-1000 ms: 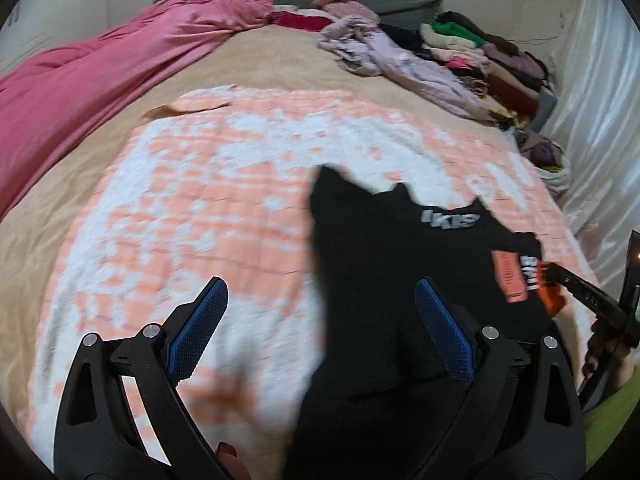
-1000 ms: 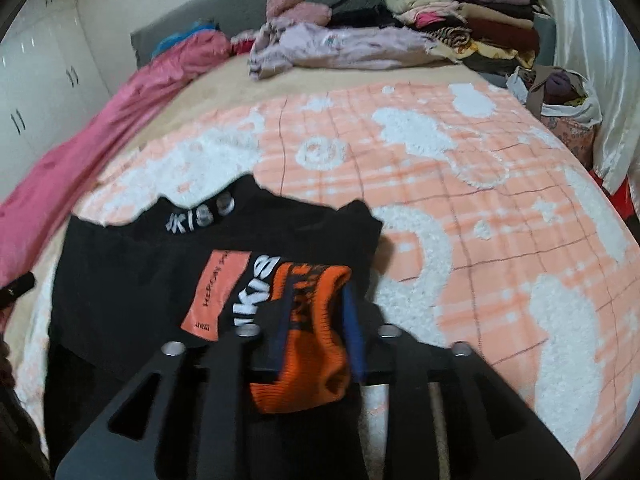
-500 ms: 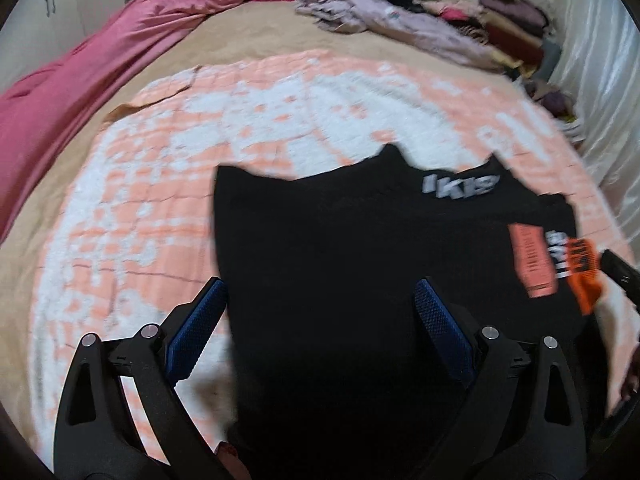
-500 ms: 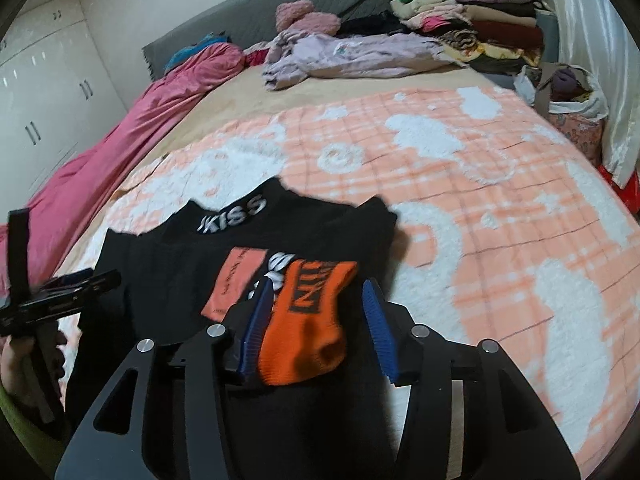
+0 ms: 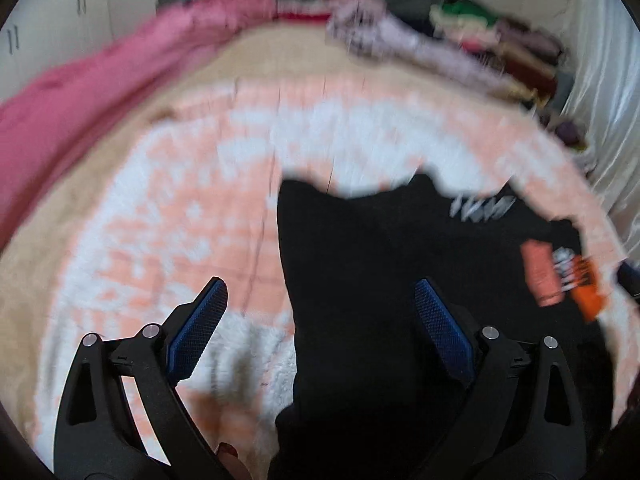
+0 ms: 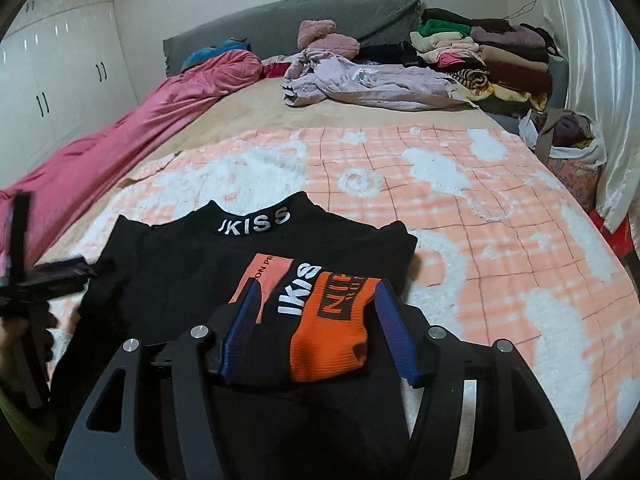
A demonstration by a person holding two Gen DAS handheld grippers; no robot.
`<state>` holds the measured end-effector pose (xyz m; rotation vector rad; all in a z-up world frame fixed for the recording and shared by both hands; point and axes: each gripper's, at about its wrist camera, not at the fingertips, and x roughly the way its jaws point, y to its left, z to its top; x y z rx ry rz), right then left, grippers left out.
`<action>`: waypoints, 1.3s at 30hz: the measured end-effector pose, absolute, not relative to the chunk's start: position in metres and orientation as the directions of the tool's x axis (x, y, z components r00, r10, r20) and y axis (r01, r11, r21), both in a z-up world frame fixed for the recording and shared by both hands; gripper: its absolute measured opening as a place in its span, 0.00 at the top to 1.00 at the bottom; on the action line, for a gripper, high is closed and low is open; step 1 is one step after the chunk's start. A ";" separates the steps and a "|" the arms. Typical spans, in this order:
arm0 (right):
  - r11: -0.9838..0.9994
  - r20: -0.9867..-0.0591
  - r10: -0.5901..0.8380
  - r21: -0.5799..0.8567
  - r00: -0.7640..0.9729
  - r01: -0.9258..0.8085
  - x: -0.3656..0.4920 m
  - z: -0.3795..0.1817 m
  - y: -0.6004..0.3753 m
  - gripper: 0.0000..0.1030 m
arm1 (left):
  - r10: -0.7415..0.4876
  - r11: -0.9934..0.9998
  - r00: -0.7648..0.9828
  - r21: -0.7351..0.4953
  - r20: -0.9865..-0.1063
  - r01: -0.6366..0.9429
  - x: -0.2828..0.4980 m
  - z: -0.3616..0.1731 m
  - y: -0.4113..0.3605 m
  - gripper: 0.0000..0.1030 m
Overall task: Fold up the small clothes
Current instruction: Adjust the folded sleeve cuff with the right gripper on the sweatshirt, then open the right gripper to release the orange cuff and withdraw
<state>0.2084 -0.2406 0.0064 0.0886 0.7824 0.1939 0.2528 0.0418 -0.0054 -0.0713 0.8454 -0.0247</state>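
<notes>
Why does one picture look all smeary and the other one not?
Left wrist view: motion blur smears the black top and the clothes pile. Right wrist view: mostly sharp, the collar lettering reads clearly; only the left gripper at the edge blurs. Both curve like a fishbowl.

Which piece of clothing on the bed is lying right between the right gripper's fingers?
The black top with JKISS on its collar; its orange cuff sits between the opening right gripper. The lilac garment lies far off.

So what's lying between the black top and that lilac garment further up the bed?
Only blanket and then tan sheet between the black top and the lilac garment. The right wrist view shows it.
</notes>
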 end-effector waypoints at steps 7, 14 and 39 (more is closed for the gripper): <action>0.952 -0.738 0.297 0.178 0.606 -0.249 0.217 -0.011 -0.210 0.44 | -0.253 0.967 0.588 -0.212 -0.768 0.139 0.253 -0.006 0.009 0.14; 0.959 -0.811 0.282 0.226 0.513 -0.170 0.233 -0.052 -0.220 0.44 | -0.178 0.983 0.531 -0.126 -0.828 0.133 0.271 -0.051 0.007 0.14; 0.960 -0.712 0.281 0.199 0.643 -0.199 0.204 -0.019 -0.210 0.14 | -0.179 0.980 0.630 -0.191 -0.755 0.050 0.239 -0.020 0.076 0.14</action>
